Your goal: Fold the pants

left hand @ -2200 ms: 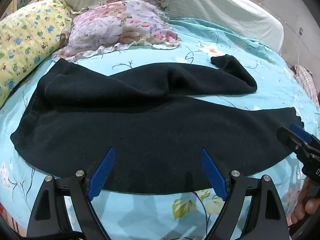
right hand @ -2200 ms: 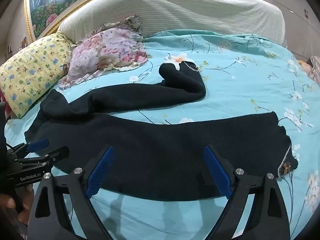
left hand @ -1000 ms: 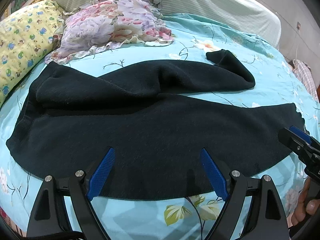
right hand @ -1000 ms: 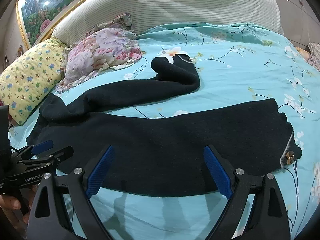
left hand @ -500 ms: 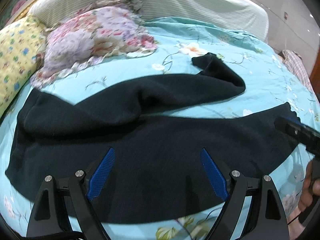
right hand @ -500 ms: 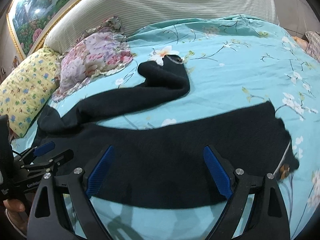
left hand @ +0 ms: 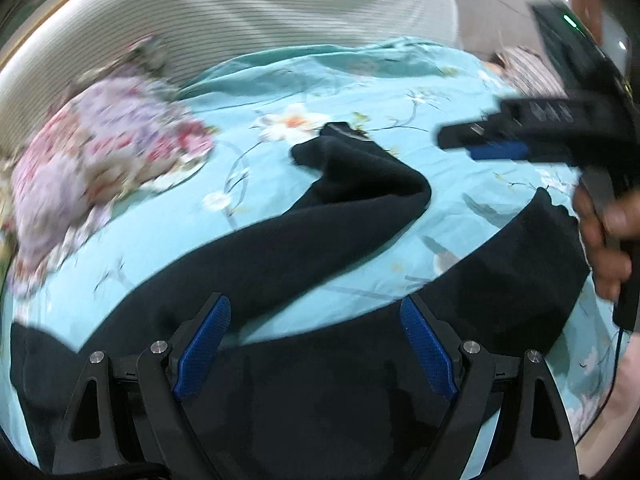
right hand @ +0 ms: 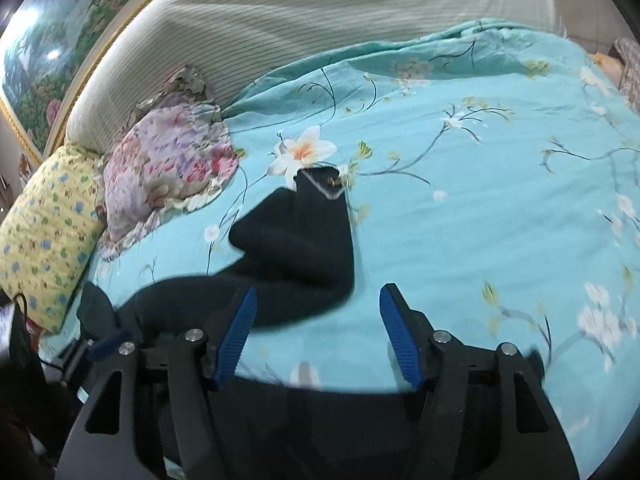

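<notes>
Black pants (left hand: pixel 328 240) lay spread on a turquoise floral bedspread (left hand: pixel 352 92). The left gripper (left hand: pixel 316 340) hung over the near leg, blue pads (left hand: pixel 202 344) spread wide and holding nothing; the far leg ran diagonally ahead of it, its cuff bent back to the upper right of the claw. The right gripper (right hand: pixel 318 332) was likewise open and empty, with the far leg's cuff (right hand: pixel 324 184) just ahead and slightly left of its fingers, and dark cloth below them. A floral pillow (right hand: pixel 172 164) and a yellow pillow (right hand: pixel 44 232) lay far left of this claw, a striped headboard (right hand: pixel 304 16) beyond. In the left wrist view, the right gripper appeared blurred at upper right, held in a hand (left hand: pixel 608 240).
</notes>
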`<act>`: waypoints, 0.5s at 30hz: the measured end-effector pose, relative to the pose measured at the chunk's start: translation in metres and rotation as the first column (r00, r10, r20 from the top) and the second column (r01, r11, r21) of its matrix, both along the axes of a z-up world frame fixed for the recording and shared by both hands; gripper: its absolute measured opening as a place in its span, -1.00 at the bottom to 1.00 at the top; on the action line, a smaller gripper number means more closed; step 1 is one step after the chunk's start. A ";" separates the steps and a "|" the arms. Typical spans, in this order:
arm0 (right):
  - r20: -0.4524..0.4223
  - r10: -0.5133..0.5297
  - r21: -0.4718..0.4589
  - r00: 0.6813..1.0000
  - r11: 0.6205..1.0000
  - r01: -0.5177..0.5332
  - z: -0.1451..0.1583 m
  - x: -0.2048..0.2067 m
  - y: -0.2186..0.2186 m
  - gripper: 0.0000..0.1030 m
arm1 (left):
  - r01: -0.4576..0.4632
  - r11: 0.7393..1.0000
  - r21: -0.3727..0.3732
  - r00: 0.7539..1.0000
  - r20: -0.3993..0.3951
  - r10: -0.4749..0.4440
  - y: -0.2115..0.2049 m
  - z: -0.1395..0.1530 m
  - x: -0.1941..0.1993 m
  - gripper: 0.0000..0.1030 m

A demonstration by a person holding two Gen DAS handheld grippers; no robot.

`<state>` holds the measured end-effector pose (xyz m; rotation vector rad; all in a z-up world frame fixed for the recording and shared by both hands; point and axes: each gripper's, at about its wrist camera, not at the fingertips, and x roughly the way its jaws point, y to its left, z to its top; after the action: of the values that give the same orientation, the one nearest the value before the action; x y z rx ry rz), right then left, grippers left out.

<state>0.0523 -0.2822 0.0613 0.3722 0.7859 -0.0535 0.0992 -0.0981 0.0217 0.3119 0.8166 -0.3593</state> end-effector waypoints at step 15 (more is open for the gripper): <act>-0.206 0.060 0.142 0.977 0.989 -0.031 -0.048 0.127 -0.045 -0.10 | 0.124 0.987 0.100 0.989 -0.093 -0.115 -0.025 -0.045 0.077 0.70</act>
<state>0.1797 -0.3272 0.0129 0.4851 1.0104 0.0049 0.1766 -0.1228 -0.0229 0.4475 0.9061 -0.4451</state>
